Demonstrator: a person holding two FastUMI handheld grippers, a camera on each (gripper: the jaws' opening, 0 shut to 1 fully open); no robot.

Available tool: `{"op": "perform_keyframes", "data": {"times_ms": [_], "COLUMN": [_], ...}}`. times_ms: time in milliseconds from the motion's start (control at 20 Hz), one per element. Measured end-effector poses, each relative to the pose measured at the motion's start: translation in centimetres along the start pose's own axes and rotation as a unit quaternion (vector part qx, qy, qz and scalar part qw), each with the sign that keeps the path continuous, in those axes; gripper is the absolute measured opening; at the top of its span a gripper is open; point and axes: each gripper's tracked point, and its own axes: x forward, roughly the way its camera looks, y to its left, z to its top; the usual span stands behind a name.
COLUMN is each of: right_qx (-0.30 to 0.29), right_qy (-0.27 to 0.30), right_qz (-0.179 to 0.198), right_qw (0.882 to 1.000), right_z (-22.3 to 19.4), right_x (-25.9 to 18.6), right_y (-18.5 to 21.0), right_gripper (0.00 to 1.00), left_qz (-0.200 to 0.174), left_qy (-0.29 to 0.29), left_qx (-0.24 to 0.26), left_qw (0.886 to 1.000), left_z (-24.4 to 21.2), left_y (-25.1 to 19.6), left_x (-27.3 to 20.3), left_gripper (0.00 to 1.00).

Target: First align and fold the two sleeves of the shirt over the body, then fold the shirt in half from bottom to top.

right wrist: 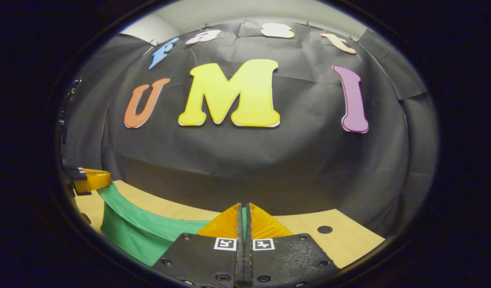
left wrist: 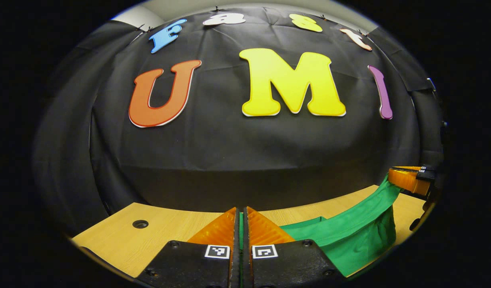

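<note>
Tongs: two, left tongs [left wrist: 241,224], right tongs [right wrist: 244,220], each pinching one green shirt [left wrist: 349,228].

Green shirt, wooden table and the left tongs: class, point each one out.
green shirt [left wrist: 349,236], left gripper view, on the lifted fold.
wooden table [left wrist: 121,240], left gripper view, bare top.
left tongs [left wrist: 241,224], left gripper view, between the fingertips.

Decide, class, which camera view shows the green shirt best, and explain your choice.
The left gripper view: the green shirt spreads wider there, stretched from the left claw to the right claw. The right gripper view shows a narrower band of it, low at the left.
</note>
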Motion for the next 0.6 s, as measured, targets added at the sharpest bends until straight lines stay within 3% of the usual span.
{"op": "perform_keyframes", "data": {"times_ms": [300, 600], "right_qx": [0.004, 0.009], "right_qy": [0.034, 0.077], "right_qz": [-0.017, -0.025], "right_qw": [0.999, 0.997], "right_z": [-4.0, -9.3], "right_x": [7.6, 9.2], "right_y": [-1.1, -1.4], "right_gripper": [0.0, 0.0], "left_qz": [-0.007, -0.012], "left_qy": [0.024, 0.073], "left_qx": [-0.008, 0.007], "left_qw": [1.0, 0.997], "left_z": [-3.9, -9.6], "left_y": [1.4, 1.0], "left_x": [7.3, 9.5], "left_gripper": [0.08, 0.08]}}
